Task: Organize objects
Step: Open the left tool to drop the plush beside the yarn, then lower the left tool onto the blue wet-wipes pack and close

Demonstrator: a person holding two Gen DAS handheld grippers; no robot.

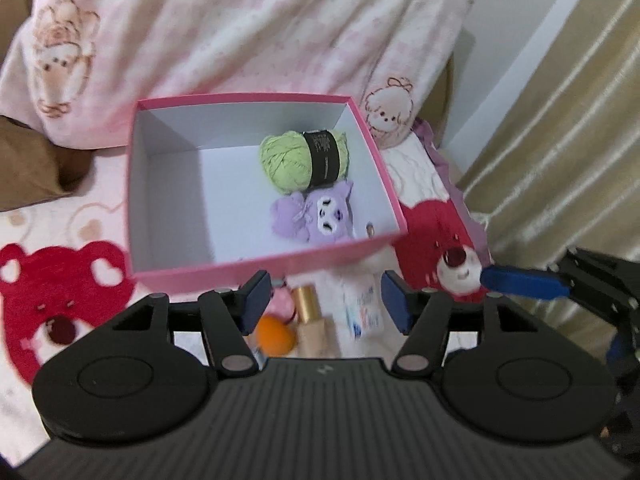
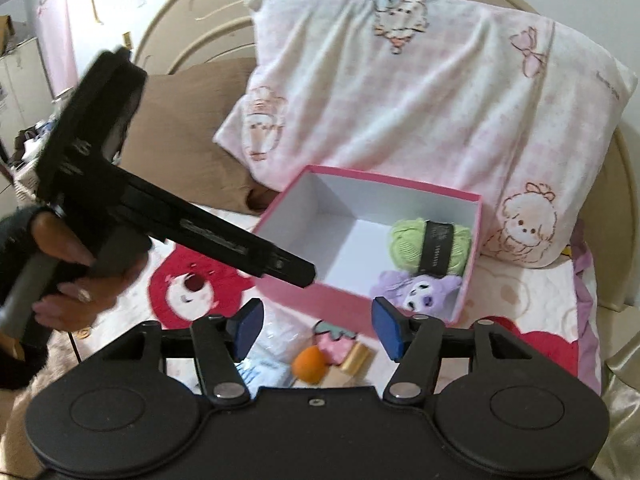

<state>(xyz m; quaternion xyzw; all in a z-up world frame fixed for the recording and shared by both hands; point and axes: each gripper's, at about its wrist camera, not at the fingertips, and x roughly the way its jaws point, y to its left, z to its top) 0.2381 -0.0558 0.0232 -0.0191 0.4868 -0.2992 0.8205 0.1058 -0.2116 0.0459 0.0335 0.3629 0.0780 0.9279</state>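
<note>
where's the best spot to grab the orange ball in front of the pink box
Take the orange ball across its round middle, coming down from above. It lies on the bedspread in front of the pink box, close beside the gold-capped bottle and the strawberry charm, so probably set the tongs on its two free sides, away from the bottle.

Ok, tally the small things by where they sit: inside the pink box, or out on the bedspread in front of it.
Inside the pink box: 2, the green yarn ball and the purple plush toy.
On the bedspread in front: 4, the orange sponge, pink strawberry piece, gold-capped bottle and white packet.
Total: 6
</note>
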